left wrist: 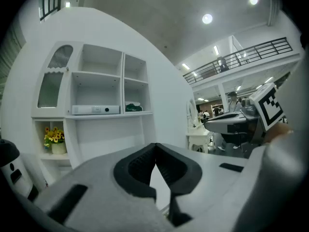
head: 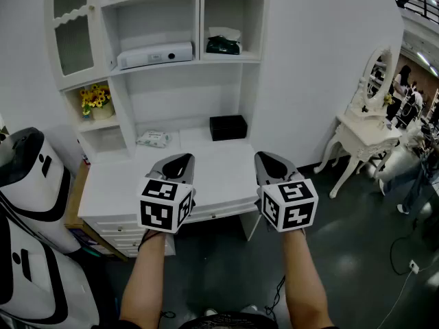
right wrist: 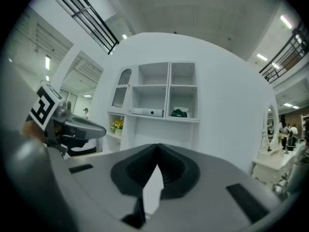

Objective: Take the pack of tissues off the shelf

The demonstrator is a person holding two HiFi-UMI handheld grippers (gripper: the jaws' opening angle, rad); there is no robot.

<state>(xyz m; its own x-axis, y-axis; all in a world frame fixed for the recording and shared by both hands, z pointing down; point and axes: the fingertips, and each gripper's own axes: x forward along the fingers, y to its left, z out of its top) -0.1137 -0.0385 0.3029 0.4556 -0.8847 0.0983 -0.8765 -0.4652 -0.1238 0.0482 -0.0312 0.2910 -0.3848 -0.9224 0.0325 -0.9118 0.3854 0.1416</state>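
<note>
A dark green pack of tissues with a white sheet poking out sits in the upper right compartment of the white shelf unit. It also shows in the left gripper view and the right gripper view. A second, pale soft pack lies on the desk top at the back left. My left gripper and right gripper hover side by side over the desk's front edge, well short of the shelves. Both are shut, with nothing between the jaws.
A flat white device lies on the shelf left of the green pack. A black box stands at the back of the desk. Yellow flowers fill a left niche. A white-and-black machine stands left, a dressing table right.
</note>
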